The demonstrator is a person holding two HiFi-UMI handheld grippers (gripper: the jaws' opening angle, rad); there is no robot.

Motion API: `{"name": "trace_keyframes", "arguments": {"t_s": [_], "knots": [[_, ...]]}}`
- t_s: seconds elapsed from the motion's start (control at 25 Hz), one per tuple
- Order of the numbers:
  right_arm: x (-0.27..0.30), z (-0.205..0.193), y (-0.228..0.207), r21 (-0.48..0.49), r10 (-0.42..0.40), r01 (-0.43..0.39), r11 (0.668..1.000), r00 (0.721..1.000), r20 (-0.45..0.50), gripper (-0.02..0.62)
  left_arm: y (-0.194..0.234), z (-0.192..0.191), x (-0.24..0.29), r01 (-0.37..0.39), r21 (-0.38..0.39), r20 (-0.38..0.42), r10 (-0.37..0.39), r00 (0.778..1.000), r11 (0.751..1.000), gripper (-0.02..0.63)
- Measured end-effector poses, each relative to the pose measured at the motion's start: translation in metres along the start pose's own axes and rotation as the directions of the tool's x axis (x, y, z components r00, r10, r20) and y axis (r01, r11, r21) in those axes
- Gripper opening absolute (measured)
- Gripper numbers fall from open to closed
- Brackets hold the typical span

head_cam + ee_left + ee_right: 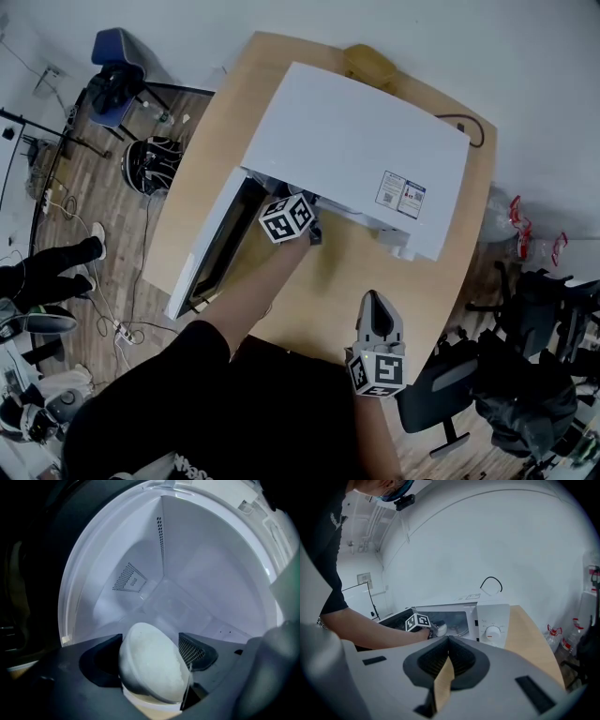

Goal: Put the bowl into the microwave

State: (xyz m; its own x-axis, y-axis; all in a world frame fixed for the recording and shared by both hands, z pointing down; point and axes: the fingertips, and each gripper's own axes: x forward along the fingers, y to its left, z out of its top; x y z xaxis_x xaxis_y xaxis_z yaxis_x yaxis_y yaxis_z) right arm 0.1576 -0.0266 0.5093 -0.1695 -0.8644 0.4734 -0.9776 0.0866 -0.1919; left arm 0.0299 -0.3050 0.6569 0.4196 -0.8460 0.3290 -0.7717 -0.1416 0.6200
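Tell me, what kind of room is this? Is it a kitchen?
Probably not a kitchen; more likely an office or lab workroom. The microwave sits on a wooden table, an office chair stands beside it, and cables trail across the floor.

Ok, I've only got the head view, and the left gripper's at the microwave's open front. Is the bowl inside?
Observer: Yes. The left gripper view shows the bowl inside the microwave, between the left gripper's wide-apart jaws.
Operator: Is the right gripper holding anything?
Observer: No. Its own view shows the right gripper's jaws together, with nothing between them.
Operator: Where's the dial?
Observer: The right gripper view shows the dial on the front panel, to the bowl's right in that view.
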Motion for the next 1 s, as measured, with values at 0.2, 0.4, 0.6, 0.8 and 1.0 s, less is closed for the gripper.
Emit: {"name": "trace_keyframes", "arguments": {"t_s": [0.2,0.4,0.6,0.8,1.0], "knots": [[-0.005,-0.001,0.002,-0.004,-0.007,0.007,1.0,1.0,0.002,0.06,0.0,-0.002,0.001,-0.012,0.036,-0.017,0.013,1.0,0.999,0.345],[-0.009,-0.006,0.005,-0.008,-0.005,0.005,1.0,1.0,-0.011,0.06,-0.003,-0.007,0.004,-0.021,0.128,-0.025,0.025,0.999,0.991,0.354],[-0.012,-0.01,0.007,-0.008,0.006,-0.006,1.0,1.0,-0.021,0.06,-0.002,0.002,-0.001,0.001,0.13,0.031,-0.005,1.0,0.992,0.356],[-0.011,-0.011,0.007,-0.012,0.006,-0.006,1.0,1.0,-0.026,0.06,0.004,0.013,-0.005,0.037,0.135,0.061,-0.045,0.997,0.99,0.356],[-0.011,-0.002,0.009,-0.018,0.019,-0.019,1.0,1.0,0.013,0.06,-0.001,0.009,-0.019,0.09,0.153,0.032,-0.096,0.995,0.984,0.356]]}}
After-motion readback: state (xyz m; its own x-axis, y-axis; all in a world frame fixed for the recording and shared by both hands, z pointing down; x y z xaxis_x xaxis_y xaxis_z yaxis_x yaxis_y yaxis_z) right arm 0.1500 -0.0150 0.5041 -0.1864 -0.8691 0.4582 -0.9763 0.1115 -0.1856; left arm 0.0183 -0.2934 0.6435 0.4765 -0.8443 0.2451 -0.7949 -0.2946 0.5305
